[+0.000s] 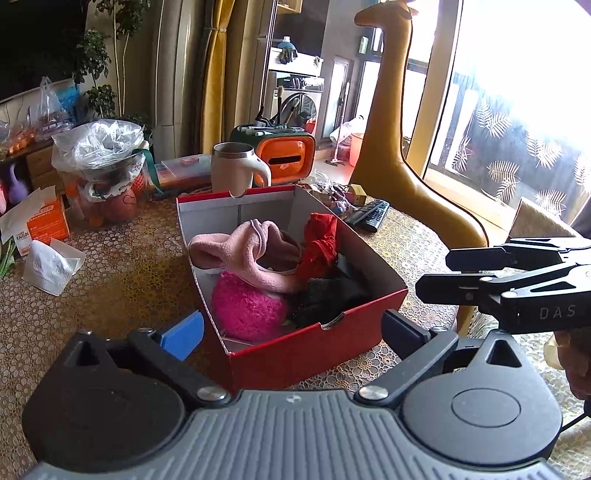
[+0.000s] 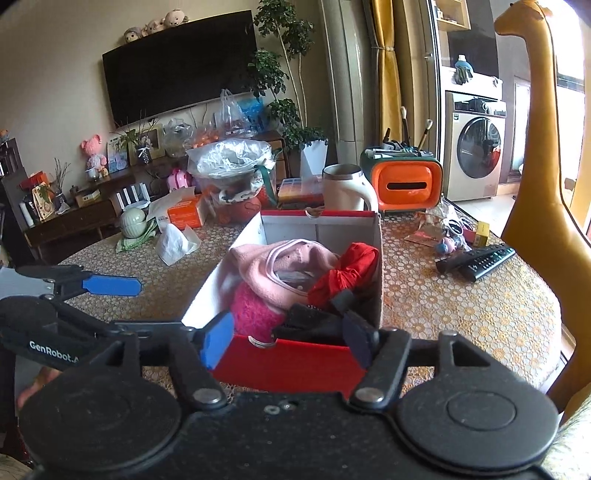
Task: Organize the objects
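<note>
Both my left gripper (image 1: 291, 328) and right gripper (image 2: 288, 341) gape wide, holding nothing. Nudging the near box (image 1: 306, 347) wall could slide it; the pink hat (image 1: 255, 254) rides high, easily snagged.

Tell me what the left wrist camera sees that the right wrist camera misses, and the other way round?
Only the left view shows the patterned curtain by the bright window. Only the right view shows the television, the soft toys on top of it and the washing machine. Both show the red box of clothes, the mug, the orange case, the remote and the giraffe.
</note>
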